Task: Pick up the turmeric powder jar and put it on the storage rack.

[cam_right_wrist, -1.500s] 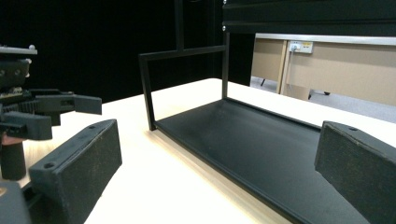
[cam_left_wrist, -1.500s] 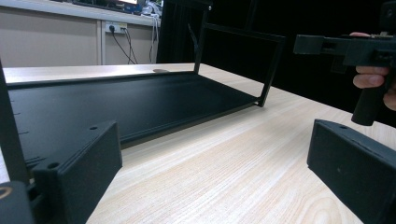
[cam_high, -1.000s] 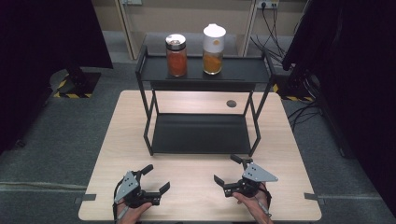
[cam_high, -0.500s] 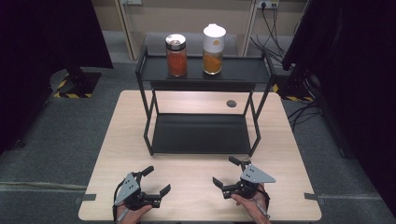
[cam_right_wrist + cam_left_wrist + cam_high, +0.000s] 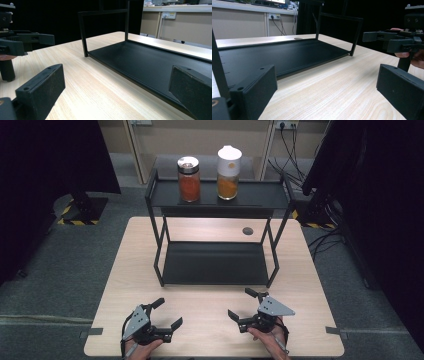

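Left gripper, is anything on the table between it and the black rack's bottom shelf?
Nothing visible. Bare tabletop lies between the open left gripper and the rack's bottom shelf; both jars stand on the top shelf.

I'm working in what looks like a lab or test room. A small wooden table (image 5: 210, 320) stands alone on grey carpet (image 5: 65, 280), hemmed by black curtains (image 5: 45, 165). Yellow-and-black hazard tape (image 5: 70, 221) marks a stand's foot, loose cables (image 5: 295, 150) trail to wall sockets (image 5: 286, 125), and tape strips (image 5: 87, 334) mark the table's place on the floor.
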A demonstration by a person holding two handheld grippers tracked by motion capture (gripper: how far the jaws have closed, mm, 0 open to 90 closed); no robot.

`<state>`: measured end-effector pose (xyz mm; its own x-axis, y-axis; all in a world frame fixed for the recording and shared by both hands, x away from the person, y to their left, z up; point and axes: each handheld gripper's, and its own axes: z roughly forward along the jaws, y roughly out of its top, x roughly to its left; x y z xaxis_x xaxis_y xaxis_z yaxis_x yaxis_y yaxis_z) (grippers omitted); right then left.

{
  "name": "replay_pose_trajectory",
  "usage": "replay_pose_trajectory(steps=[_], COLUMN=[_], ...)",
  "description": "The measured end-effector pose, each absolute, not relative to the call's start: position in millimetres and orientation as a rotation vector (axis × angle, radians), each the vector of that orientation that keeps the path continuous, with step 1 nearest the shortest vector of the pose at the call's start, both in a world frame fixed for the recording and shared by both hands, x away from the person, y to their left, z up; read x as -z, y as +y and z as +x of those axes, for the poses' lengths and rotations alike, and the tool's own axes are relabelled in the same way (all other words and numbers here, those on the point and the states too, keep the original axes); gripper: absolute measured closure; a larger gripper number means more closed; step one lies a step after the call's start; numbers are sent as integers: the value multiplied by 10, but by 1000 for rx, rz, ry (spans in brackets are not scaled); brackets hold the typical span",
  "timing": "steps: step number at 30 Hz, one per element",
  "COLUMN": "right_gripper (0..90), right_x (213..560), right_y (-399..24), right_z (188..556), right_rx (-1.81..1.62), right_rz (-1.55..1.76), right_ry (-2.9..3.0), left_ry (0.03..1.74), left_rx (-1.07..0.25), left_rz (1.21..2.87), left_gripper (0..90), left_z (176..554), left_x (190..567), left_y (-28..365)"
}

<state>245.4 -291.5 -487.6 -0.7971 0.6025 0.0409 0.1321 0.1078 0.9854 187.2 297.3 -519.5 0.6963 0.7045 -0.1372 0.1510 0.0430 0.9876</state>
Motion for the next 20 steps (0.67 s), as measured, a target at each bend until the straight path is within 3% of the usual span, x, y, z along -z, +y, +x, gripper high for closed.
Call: replay_pose_trajectory(steps=[20], right_gripper=[10], right_x=[4888], right_y=[-2924], right_z=[2455], right_rx=[-1747], right_rz=[723], right_ry=[2011], left_ry=[742], left_rx=[-490], left_rz=[1496], left_gripper=[21], left_z=[1872], left_x=[5197], left_y=[2974])
